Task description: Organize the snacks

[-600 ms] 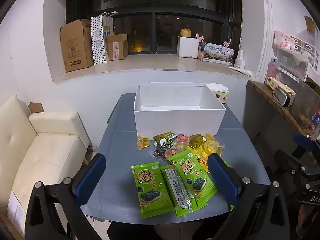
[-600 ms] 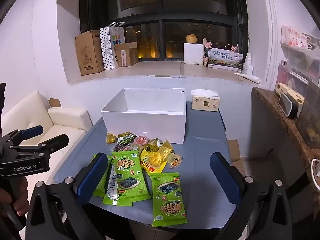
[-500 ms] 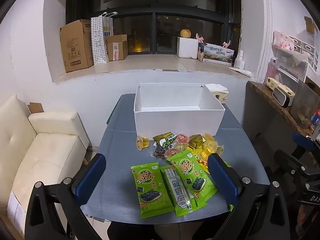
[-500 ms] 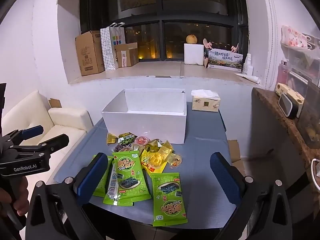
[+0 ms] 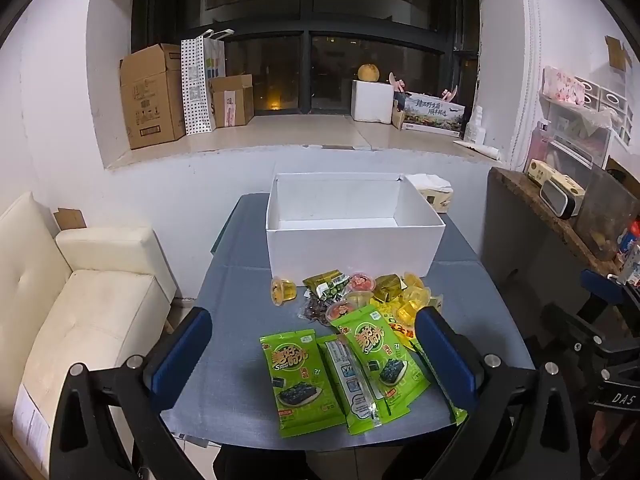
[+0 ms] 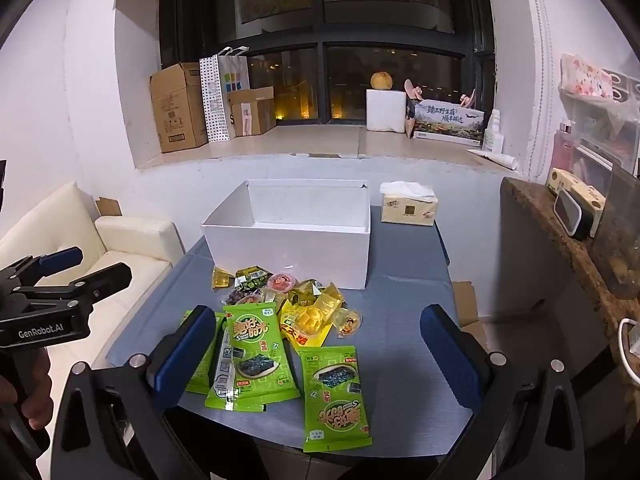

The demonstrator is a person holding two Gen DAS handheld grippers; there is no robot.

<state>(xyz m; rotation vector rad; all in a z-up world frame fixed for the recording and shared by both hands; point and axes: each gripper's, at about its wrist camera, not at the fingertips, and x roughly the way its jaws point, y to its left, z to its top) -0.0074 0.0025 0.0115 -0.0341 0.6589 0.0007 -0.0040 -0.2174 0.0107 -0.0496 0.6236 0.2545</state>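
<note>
The left gripper (image 5: 312, 356) hangs above the near edge of the grey table (image 5: 236, 312), its jaws spread wide with nothing between the blue pads. The right gripper (image 6: 320, 354) does the same, jaws fully apart and empty, tilted down toward the snacks.

From the left wrist view, an open white box (image 5: 352, 248) stands at 12 o'clock on the table, empty as far as its inside shows. Just in front of it, touching or nearly so, lies a heap of small snacks (image 5: 360, 296): jelly cups in yellow and red, and little foil-wrapped pieces. One yellow jelly cup (image 5: 283, 291) sits alone at the heap's 9 o'clock side. Nearer the camera, at 6 o'clock from the heap, green seaweed packets (image 5: 300, 376) lie flat and overlapping.

In the right wrist view one green packet (image 6: 334, 396) lies apart from the others, at 6 o'clock of the heap, close to the table's near edge. A tissue pack (image 6: 408, 208) sits at 2 o'clock, just beside the box's far right corner. A cream sofa (image 6: 132, 244) stands at 9 o'clock beyond the table.
</note>
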